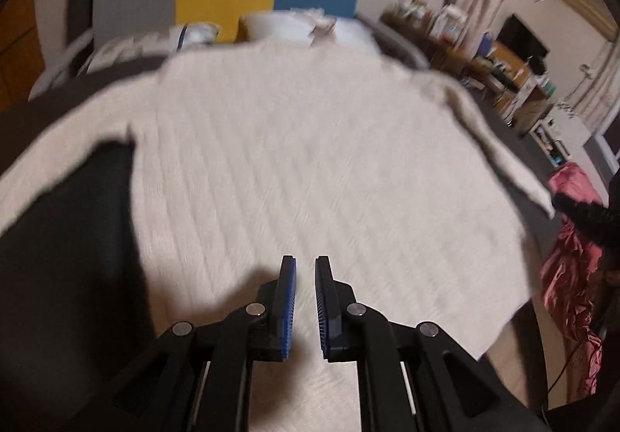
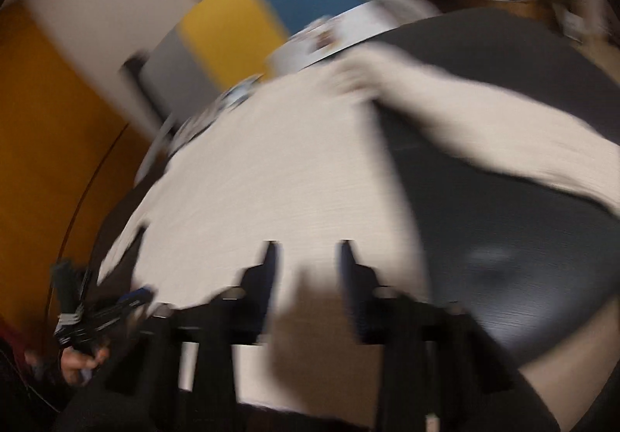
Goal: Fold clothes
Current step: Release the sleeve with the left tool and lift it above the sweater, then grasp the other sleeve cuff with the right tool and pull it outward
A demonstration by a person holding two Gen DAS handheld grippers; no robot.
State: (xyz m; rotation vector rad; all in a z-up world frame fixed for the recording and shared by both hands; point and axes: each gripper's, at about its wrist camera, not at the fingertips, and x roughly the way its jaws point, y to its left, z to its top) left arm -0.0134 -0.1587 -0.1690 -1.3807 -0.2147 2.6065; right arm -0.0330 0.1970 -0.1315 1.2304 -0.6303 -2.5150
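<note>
Left wrist view: my left gripper (image 1: 305, 306) hangs over the cream sweater (image 1: 302, 168), spread flat on the dark bed (image 1: 66, 238), fingers slightly parted, holding nothing. My right gripper (image 2: 308, 288) is spread wide above the hem, empty.

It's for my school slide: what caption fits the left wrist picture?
Open left hand-held gripper above a cream ribbed knit sweater spread flat on a dark surface.
</note>
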